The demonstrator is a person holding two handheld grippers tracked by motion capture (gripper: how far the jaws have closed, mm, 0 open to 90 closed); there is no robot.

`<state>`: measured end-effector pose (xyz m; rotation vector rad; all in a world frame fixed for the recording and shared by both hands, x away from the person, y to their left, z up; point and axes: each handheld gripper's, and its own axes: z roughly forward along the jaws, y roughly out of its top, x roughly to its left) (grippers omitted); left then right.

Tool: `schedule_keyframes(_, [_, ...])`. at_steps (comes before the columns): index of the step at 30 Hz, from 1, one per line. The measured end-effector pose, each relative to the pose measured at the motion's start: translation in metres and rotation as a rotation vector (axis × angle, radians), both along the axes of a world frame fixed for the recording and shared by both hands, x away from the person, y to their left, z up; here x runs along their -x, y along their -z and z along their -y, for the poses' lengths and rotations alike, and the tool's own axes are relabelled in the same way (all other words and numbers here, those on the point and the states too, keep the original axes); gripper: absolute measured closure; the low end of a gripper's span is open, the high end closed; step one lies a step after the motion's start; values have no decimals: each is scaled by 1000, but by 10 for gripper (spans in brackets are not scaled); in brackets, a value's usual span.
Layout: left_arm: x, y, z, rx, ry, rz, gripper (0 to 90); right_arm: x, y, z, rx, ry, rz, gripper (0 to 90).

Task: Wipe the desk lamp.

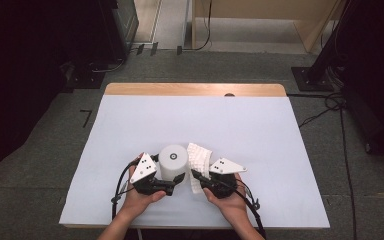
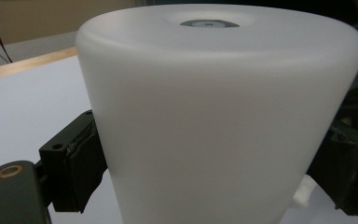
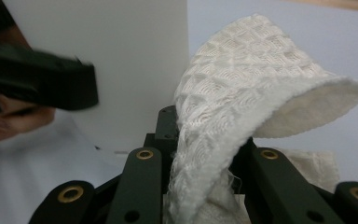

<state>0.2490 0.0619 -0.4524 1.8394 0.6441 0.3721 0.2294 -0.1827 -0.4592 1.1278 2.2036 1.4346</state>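
High view: your left gripper (image 1: 176, 181) clamps white cylinder (image 1: 173, 161) standing upright at table (image 1: 260, 130) near edge. Your right gripper (image 1: 196, 176) pinches white waffle cloth (image 1: 200, 160), just at 3 o'clock of cylinder.

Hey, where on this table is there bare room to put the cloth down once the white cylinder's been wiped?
The table is bare across its far half, between the wooden back edge and the white cylinder. Both side strips are free too, left of the left gripper and right of the right gripper. It is crowded at near centre, where the white waffle cloth rises beside the cylinder between the hands.
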Motion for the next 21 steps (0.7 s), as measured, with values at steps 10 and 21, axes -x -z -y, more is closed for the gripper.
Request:
schedule_keyframes(10, [1, 9, 10, -54, 1, 12, 87, 12, -36, 18, -99, 15, 133, 731])
schedule_keyframes(21, [-3, 21, 4, -92, -19, 22, 86, -1, -12, 18, -56, 29, 41, 732])
